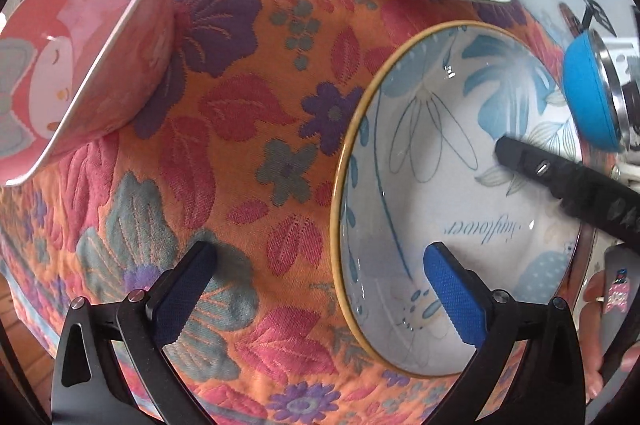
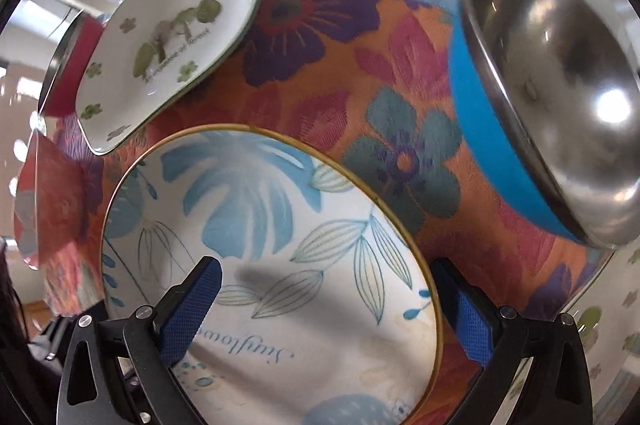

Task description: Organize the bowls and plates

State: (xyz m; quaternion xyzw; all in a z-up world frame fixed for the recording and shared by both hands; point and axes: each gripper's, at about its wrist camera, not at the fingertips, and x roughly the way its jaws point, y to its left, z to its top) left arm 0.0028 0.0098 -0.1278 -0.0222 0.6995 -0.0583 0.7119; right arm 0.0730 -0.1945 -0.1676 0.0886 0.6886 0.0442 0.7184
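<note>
Both the left claw and right claw gape wide, each straddling the blue-flowered plate's rim.

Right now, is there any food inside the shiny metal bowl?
No. In the right wrist view the metal bowl with the blue outside shows only bare shiny steel and light reflections inside.

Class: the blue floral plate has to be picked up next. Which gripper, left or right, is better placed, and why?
Probably the right gripper: its open fingers straddle the blue floral plate's rim, one over the plate, one outside. The left gripper is open too, but mostly over the tablecloth.
</note>
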